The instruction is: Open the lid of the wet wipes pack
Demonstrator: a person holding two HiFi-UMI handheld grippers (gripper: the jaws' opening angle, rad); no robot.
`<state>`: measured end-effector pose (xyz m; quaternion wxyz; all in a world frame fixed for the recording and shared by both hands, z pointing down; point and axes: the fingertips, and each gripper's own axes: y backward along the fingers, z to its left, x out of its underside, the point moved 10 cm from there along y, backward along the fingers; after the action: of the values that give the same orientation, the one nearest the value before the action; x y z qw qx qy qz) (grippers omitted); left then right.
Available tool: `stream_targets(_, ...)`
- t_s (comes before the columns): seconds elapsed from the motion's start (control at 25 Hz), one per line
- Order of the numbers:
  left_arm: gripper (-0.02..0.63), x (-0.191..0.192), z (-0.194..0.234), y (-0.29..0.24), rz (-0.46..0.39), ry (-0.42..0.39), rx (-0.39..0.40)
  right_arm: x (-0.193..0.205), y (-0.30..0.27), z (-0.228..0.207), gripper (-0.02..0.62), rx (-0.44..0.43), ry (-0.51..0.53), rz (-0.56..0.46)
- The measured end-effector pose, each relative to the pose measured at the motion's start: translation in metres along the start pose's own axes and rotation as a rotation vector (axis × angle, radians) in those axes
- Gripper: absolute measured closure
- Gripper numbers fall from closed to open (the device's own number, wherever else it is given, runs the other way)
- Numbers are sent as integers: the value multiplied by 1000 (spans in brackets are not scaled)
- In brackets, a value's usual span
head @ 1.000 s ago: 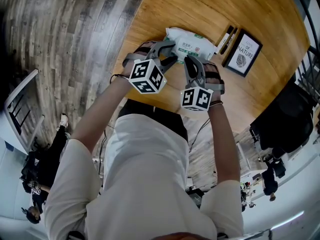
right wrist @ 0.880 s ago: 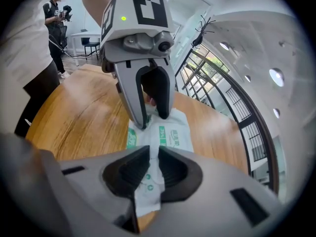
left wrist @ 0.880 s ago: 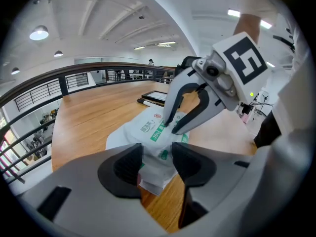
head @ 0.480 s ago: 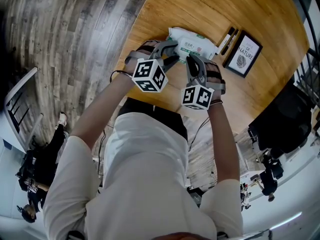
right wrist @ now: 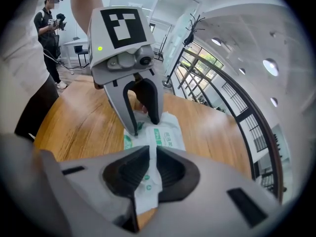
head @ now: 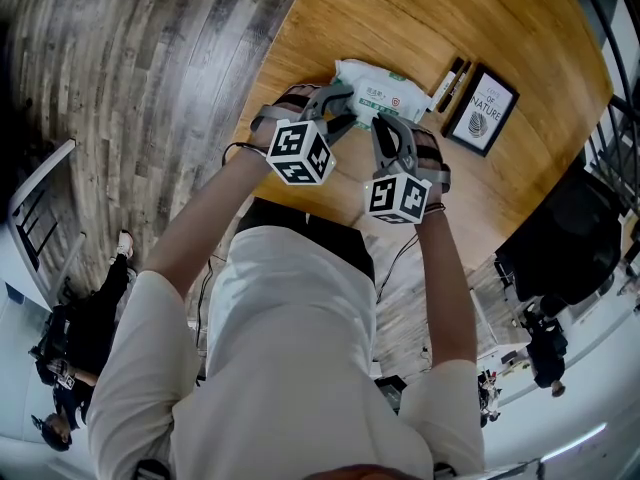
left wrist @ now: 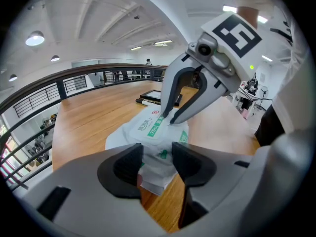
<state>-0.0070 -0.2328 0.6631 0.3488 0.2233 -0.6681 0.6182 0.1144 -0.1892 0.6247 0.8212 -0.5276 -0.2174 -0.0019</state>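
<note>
Gently here: keep the left tool (left wrist: 157, 159), jaws narrowed about one end of the pack (head: 388, 83), pressing that end down on the table (head: 400, 18) to stop any sliding or lifting. With the right tool (right wrist: 151, 167), closed thin on the pack's top, seemingly on the edge of the lid (left wrist: 150, 124), draw slowly up and back across the pack, peeling rather than yanking. Avoid catching the film beneath in the same pinch; ease off and regrip at any sign of tearing.
</note>
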Motion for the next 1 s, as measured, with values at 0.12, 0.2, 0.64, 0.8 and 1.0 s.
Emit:
stream_targets(0.12,416,-1,0,0,2,4,3,1,2,-1,551,-1,-20,-2)
stream_targets(0.2,416,-1,0,0,2,8,5,1,1,-1,551,0,-39,-5)
stream_targets(0.64,414,0,0,0,5,8,14,-4,17,-34,563,143,-63,-60)
stream_targets(0.8,414,0,0,1,2,10,17,-1,11,-48,558,181,-47,-32)
stream_targets(1.0,414,-1,0,-2,-4,7,21,13,-2,-62,548,244,-79,3)
